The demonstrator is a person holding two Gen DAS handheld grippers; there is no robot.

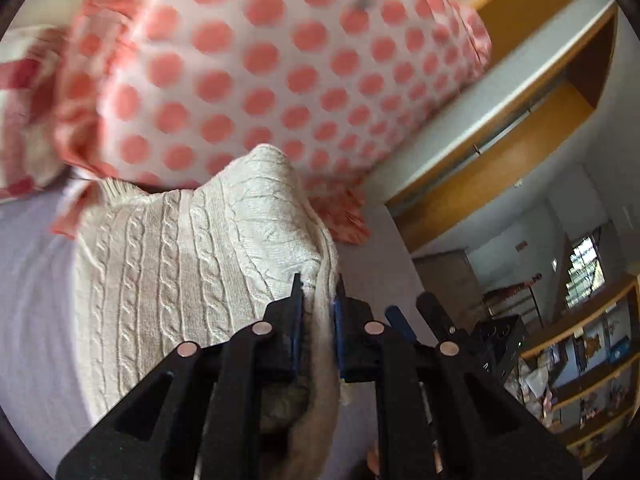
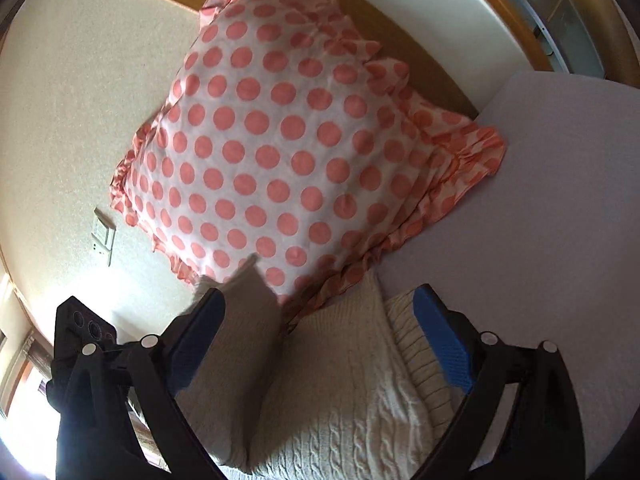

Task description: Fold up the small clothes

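Observation:
A cream cable-knit sweater (image 1: 192, 264) lies on the pale lilac bed sheet (image 1: 36, 300). My left gripper (image 1: 318, 284) is shut on a fold of the sweater's edge, with knit fabric pinched between its blue pads. In the right wrist view the same sweater (image 2: 340, 392) lies under my right gripper (image 2: 320, 304), which is open wide above it and holds nothing. A raised part of the sweater (image 2: 248, 320) stands by the left finger.
A white pillow with coral polka dots and a frill (image 2: 272, 148) leans at the head of the bed, touching the sweater. The wooden bed frame (image 1: 516, 160) and shelves (image 1: 592, 360) are to the right. A wall switch (image 2: 103, 236) is on the wall.

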